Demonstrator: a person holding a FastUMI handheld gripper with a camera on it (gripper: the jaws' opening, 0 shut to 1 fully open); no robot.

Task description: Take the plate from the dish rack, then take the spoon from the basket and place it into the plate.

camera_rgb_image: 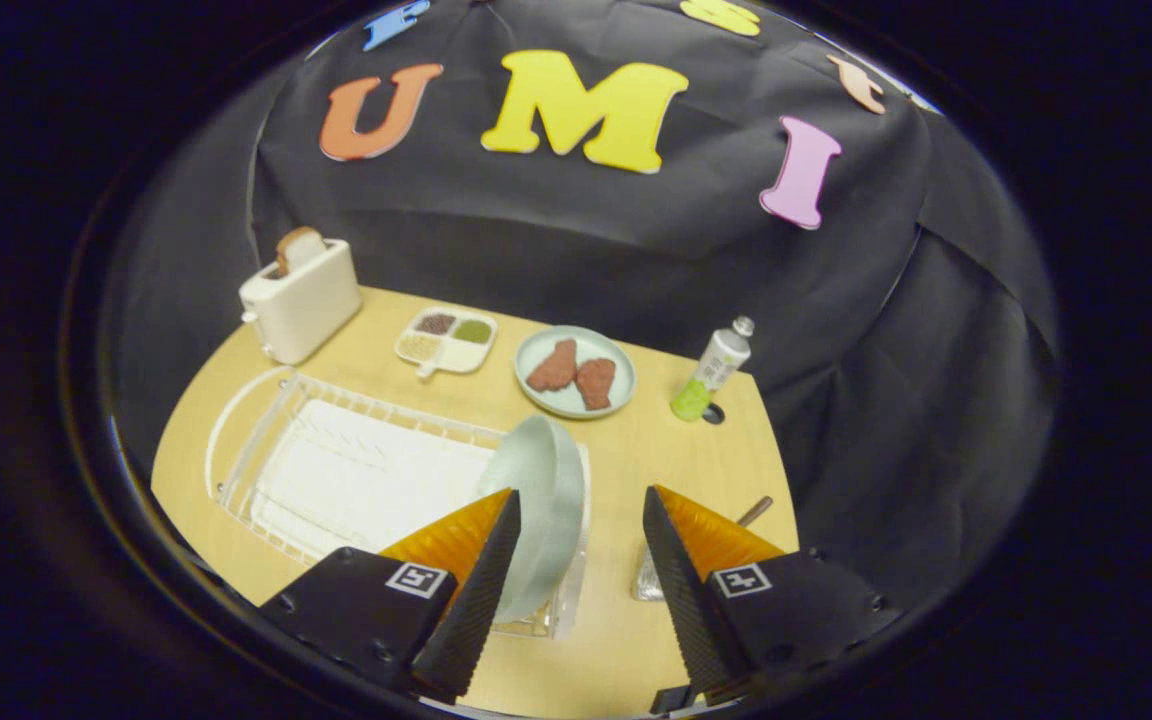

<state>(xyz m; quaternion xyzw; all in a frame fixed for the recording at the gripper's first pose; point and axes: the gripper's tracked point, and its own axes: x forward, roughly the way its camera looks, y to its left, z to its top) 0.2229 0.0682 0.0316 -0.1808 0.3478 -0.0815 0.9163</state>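
A pale green plate [539,500] stands on edge at the right end of the white wire dish rack [336,470]. My gripper [581,505] hangs open above it, and its left finger [481,570] overlaps the plate's lower left side while the right finger [686,580] is apart from the plate, over the table. Just right of the right finger a brown handle [754,511] sticks out, and a silvery corner of the basket [648,585] shows behind that finger. The spoon's bowl is hidden.
On the wooden table [636,450] beyond the rack stand a white toaster [301,297] with a slice of bread, a divided dish of seasonings [446,339], a second plate with two brown meat pieces [576,372], and a green bottle [711,372].
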